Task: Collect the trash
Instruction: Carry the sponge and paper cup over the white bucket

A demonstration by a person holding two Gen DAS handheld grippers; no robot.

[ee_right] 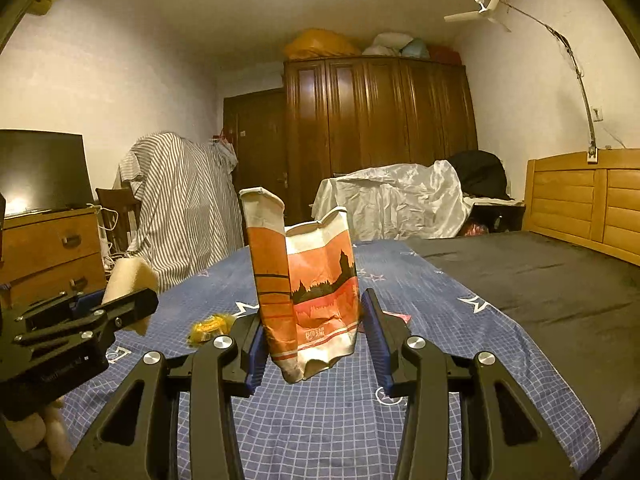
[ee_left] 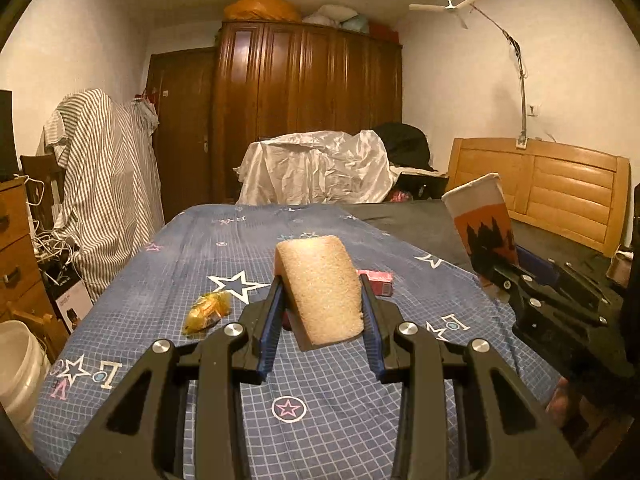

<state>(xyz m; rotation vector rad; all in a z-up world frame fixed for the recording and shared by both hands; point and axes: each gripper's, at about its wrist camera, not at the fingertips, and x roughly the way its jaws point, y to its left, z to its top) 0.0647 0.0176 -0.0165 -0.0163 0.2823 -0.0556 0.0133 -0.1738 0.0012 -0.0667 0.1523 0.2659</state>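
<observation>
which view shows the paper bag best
The right wrist view: the paper bag stands centred between the right gripper's jaws, print and crumpled base visible. The left wrist view shows only its upper part at the right, base hidden behind that gripper.

My blue finger pads (ee_left: 267, 332). Tan spongy block (ee_left: 320, 292). Crumpled orange-white paper bag with dark skyline print (ee_right: 316, 292). Blue grid-checked bedsheet with white stars (ee_left: 224, 248). Yellow wrapper (ee_left: 208, 312). Pink flat box (ee_left: 378, 280).
</observation>
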